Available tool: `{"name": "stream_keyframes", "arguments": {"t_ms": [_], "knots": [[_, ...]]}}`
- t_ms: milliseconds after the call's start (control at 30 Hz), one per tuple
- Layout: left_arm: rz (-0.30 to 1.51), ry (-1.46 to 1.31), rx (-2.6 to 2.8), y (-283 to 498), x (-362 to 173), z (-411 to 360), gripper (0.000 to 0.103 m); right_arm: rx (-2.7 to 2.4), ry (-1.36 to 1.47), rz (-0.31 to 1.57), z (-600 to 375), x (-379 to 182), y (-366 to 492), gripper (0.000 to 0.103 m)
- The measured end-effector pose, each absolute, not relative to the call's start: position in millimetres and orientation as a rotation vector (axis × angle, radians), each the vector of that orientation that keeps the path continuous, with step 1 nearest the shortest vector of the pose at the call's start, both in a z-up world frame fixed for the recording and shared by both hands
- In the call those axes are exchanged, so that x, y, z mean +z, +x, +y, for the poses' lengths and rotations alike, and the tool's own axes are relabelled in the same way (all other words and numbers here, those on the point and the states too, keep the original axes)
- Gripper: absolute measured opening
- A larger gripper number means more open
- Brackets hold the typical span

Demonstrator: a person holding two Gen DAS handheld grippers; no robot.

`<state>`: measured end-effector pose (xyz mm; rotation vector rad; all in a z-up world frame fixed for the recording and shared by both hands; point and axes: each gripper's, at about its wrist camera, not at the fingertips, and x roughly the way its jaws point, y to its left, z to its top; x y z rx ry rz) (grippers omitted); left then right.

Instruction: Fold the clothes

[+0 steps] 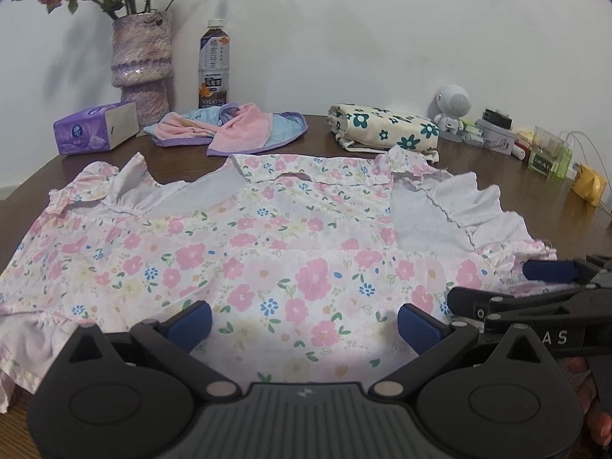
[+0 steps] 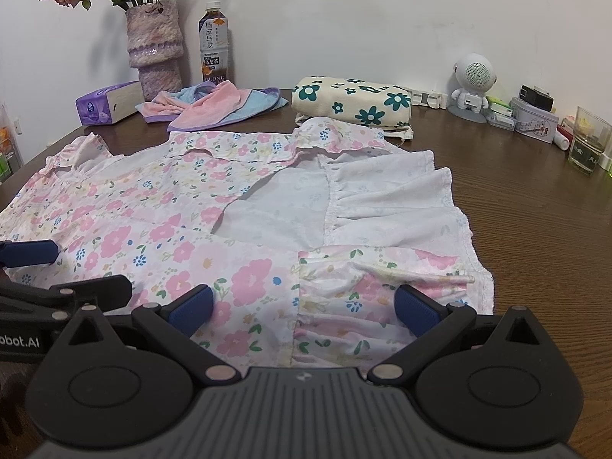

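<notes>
— So, where is your floral dress (image 1: 244,267)?
— Spread flat on the brown table (image 2: 535,229). Your left gripper (image 1: 304,323) and right gripper (image 2: 304,308) hover over its near hem, both released, holding nothing.

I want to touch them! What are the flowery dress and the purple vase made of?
The dress looks like thin, light woven cloth, maybe cotton: it wrinkles softly, has gathered ruffles, and its print shows faintly through the back. The vase looks fuzzy, like knitted yarn with some shiny bits, though it could be textured ceramic.
</notes>
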<state>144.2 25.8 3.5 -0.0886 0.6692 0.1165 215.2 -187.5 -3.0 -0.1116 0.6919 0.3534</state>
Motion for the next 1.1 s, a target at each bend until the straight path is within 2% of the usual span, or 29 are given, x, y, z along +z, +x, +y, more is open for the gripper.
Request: {"name": "stream_keyframes", "arguments": {"t_ms": [200, 333, 467, 700, 933, 1100], "knots": [[0.674, -0.090, 0.072, 145.4, 7.3, 33.0, 0.102, 0.345, -0.114, 0.691, -186.1, -3.1, 216.5, 0.102], [0.608, -0.128, 0.030, 140.8, 34.7, 52.7, 0.101, 0.363, -0.091, 0.684, -191.2, 2.6, 216.0, 0.102], [0.555, -0.024, 0.000, 147.3, 70.5, 66.9, 0.101, 0.408, -0.067, 0.632, -203.6, 22.9, 215.1, 0.102], [0.559, 0.232, -0.067, 185.0, 106.6, 78.0, 0.101, 0.446, -0.325, 0.538, -200.4, 71.0, 244.1, 0.102], [0.581, 0.416, -0.101, 228.4, 121.7, 90.4, 0.096, 0.471, -0.609, 0.498, -183.8, 108.4, 289.1, 0.102], [0.623, 0.476, -0.160, 255.2, 118.6, 97.3, 0.088, 0.534, -0.676, 0.487, -164.1, 115.0, 307.7, 0.102]]}}
